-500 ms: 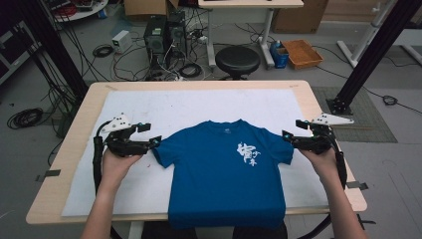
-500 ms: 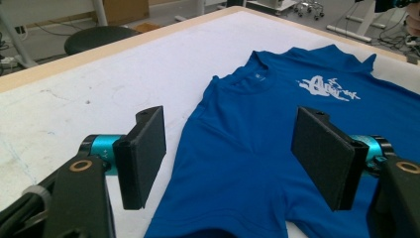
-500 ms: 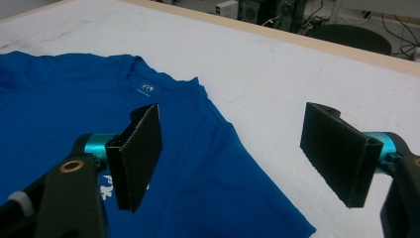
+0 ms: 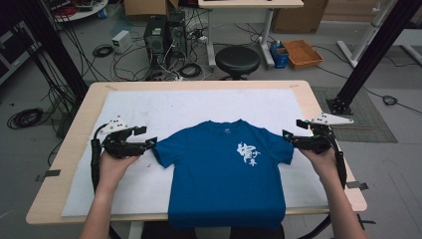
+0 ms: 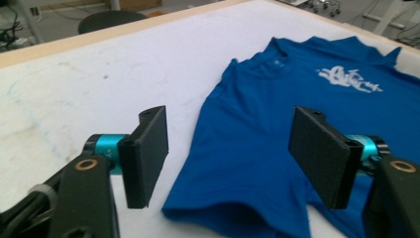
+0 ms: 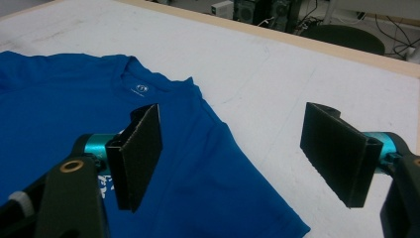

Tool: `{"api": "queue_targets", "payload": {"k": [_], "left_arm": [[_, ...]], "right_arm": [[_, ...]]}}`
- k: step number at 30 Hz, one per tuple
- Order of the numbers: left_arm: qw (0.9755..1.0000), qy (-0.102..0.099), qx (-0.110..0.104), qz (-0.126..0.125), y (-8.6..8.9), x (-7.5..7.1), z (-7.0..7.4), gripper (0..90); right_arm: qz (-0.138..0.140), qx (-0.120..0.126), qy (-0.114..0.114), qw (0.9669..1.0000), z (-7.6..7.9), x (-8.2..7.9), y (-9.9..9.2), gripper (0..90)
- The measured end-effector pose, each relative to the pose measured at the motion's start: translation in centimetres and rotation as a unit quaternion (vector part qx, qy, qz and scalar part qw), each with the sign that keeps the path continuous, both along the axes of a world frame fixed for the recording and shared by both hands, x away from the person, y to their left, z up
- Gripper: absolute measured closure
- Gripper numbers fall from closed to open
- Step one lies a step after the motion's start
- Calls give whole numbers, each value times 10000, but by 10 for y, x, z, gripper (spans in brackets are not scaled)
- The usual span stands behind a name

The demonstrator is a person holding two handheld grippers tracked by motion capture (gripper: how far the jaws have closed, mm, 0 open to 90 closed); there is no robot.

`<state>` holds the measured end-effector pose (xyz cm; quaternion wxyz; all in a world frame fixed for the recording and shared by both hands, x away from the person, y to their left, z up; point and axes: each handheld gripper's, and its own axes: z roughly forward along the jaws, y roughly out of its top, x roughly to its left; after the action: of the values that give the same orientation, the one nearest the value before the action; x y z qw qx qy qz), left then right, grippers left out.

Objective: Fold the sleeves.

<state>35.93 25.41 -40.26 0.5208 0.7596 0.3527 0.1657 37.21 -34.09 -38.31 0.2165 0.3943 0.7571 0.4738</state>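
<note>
Left tool (image 4: 148, 137) spread, empty, level just left of left sleeve (image 4: 161, 148) of blue T-shirt (image 4: 226, 174). T-shirt lies flat, front up, white print (image 4: 247, 153) showing, centre-near on white mat (image 4: 149, 112) over table (image 4: 79, 129), hem hanging over near edge. Right tool (image 4: 287, 135) spread, empty, at right sleeve (image 4: 283, 149) edge. Judged step: grasp both sleeves. Slide lower jaw under sleeve hem, pinch single fold only, both sides evenly, avoid dragging mat.
</note>
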Motion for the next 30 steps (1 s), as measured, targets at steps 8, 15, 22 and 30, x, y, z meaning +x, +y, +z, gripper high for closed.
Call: {"api": "queue_targets", "payload": {"k": [8, 15, 22, 30], "left_arm": [[9940, 866, 6, 668, 17, 10, -23, 509], [9860, 1395, -68, 910, 11, 22, -37, 567], [9832, 1479, -129, 1061, 4, 26, -39, 598], [9796, 1637, 156, 1155, -4, 26, -41, 671]], "right_arm": [[-46, -39, 61, 10000, -1, 1, 2, 242], [-38, -56, 46, 10000, -2, 1, 4, 244], [-57, -56, 42, 10000, -2, 1, 3, 247], [-63, -66, 40, 10000, -2, 1, 4, 248]]}}
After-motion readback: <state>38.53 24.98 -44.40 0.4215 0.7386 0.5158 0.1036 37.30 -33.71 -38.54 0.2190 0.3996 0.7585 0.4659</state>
